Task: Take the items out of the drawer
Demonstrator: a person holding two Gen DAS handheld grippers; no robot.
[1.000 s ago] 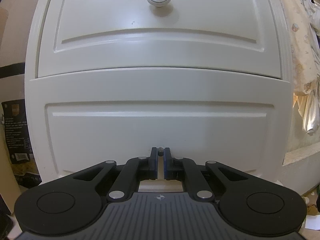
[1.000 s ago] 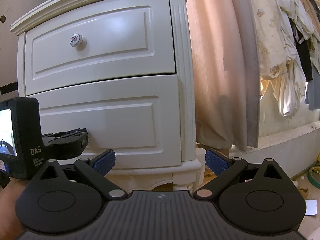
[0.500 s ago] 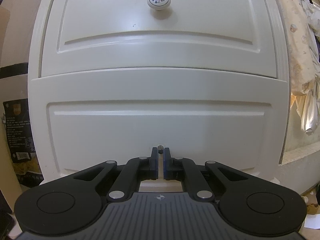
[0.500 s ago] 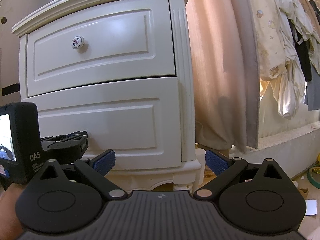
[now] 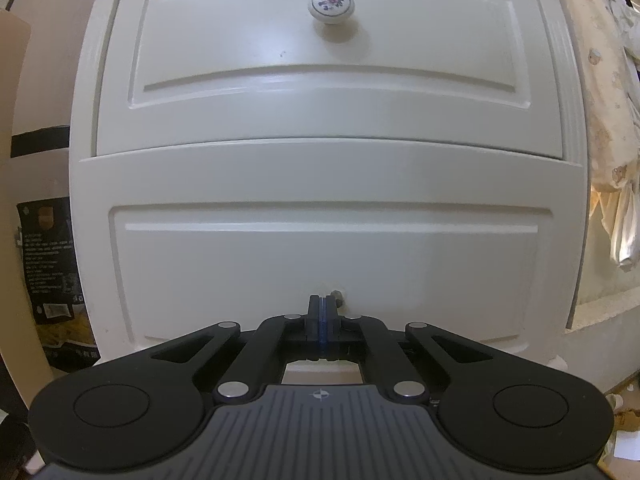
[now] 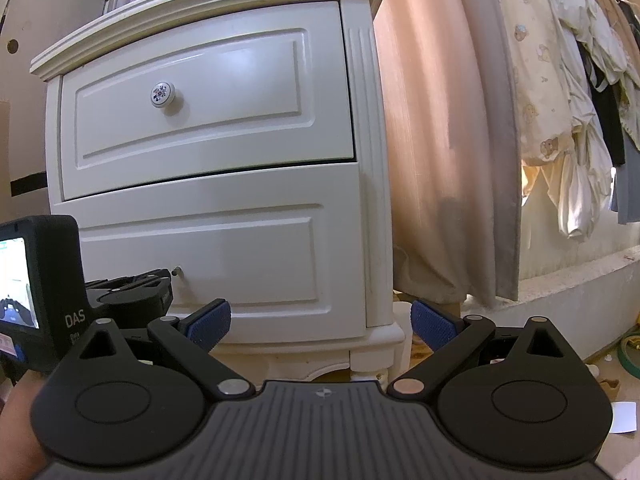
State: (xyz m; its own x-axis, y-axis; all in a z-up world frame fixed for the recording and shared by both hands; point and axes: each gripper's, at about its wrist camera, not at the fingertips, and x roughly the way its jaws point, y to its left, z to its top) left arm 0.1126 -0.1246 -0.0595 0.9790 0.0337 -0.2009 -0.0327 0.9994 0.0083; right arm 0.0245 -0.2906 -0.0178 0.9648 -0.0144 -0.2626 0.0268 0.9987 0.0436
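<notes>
The left gripper (image 5: 322, 312) has its blue-padded fingers pressed flat together, gripping nothing, right in front of the lower drawer (image 5: 320, 240) of the white nightstand (image 6: 360, 128). A small bare screw stub (image 5: 337, 294) pokes from that drawer front just beside the fingertips, on their right. The right gripper (image 6: 322, 318) hangs back near the nightstand's corner with its fingers spread wide apart. The upper drawer (image 5: 328, 64) carries a floral ceramic knob (image 5: 333, 3). Both drawers look closed.
</notes>
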